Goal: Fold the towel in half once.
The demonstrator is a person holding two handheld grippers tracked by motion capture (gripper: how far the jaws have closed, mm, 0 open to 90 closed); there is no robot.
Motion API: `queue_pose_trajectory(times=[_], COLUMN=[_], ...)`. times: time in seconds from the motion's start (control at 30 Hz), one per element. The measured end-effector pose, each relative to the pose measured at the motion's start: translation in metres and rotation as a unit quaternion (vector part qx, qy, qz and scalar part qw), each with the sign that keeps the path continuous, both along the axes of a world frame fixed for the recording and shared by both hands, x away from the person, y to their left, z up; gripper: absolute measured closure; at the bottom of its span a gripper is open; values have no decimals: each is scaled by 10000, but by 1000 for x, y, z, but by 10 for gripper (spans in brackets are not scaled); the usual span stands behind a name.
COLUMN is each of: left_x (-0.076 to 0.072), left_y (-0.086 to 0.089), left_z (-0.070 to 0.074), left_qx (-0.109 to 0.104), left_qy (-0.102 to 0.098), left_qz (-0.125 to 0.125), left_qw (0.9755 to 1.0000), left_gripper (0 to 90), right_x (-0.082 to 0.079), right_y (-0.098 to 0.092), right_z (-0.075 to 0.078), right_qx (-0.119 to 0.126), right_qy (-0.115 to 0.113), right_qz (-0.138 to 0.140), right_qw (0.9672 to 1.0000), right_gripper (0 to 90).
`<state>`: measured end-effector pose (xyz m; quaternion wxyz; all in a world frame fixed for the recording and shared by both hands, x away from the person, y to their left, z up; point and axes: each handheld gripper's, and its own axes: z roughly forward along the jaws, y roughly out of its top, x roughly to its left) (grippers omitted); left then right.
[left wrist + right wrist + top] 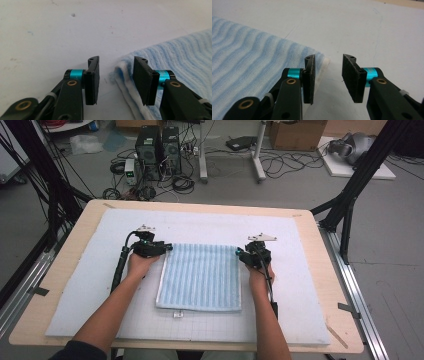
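Note:
A light blue ribbed towel (200, 275) lies folded flat in the middle of the white mat (90, 290). At its far left corner my left gripper (167, 247) stands open. In the left gripper view the towel's (180, 50) white-edged corner lies in the gap of the left gripper (116, 62), and neither pad presses on it. My right gripper (239, 252) is open at the far right corner. In the right gripper view the towel (249, 50) ends by the left jaw of the right gripper (329, 58), and bare mat shows between the pads.
The mat covers a wooden table (325, 270). A small white tag (177, 314) lies just in front of the towel's near edge. Black frame posts (350, 200) stand at both far sides, and computer towers (157, 147) and cables lie on the floor beyond.

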<state>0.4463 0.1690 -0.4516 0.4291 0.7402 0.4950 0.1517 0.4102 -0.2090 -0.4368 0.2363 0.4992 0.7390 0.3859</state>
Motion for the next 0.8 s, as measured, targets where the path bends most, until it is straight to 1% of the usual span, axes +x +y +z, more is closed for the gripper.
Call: queue_pose_trajectory(times=[0.03,0.07,0.17,0.23,0.27,0.3,0.33,0.37,0.4,0.43,0.5,0.53,0.57,0.6,0.63,0.67,0.7,0.73,0.77,0.8], left_x=[0,0,0,0,0,0,0,-1,-2,-5,-9,-13,-16,-20,-23,-26,-30,-35,-38,-41], left_y=[-3,-4,-5,-5,-5,-4,-3,-2,0,4,10,15,17,21,22,23,25,26,26,27], left_z=[1,1,0,0,0,0,0,1,2,2,2,2,2,2,3,3,4,5,5,6], left_qx=[141,193,194,207,221,213,139,102,111,60,-158,-326,-417,-494,-554,-625,-639,-662,-697,-684], left_qy=[-35,-64,-86,-94,-94,-90,-55,-21,-22,-71,-67,-104,-101,-65,-43,-45,-56,-78,-107,-65], left_qz=[22,61,123,157,155,137,115,124,93,49,17,7,-19,-104,-188,-240,-325,-399,-446,-564], left_qw=[9999,9998,9997,9996,9996,9996,9998,9999,9999,9999,9999,9994,9991,9987,9983,9977,9974,9970,9965,9960], left_gripper=[602,619,642,661,664,657,630,580,547,533,533,528,520,517,519,531,559,564,564,565], right_x=[1,4,10,13,15,16,17,17,16,14,9,6,1,-1,-6,-11,-14,-18,-26,-31], right_y=[0,2,9,12,13,13,13,13,13,12,10,9,8,7,6,5,5,4,3,2], right_z=[-2,-5,-14,-13,-13,-13,-12,-11,-10,-7,-3,0,4,6,8,10,12,14,17,19], right_qx=[26,20,-122,-238,-375,-364,-345,-317,-280,-201,-156,-71,2,1,46,23,10,7,-3,-48], right_qy=[17,85,279,223,195,206,251,259,252,254,134,99,44,-16,-22,-22,18,73,7,-90], right_qz=[33,62,141,70,32,-24,-87,-109,-100,-22,94,158,205,245,324,392,429,509,621,644], right_qw=[10000,9999,9994,9994,9991,9991,9991,9991,9992,9995,9997,9998,9998,9997,9995,9992,9991,9987,9981,9979], right_gripper=[631,631,632,641,633,625,616,616,608,595,589,580,575,570,568,562,558,556,556,556])
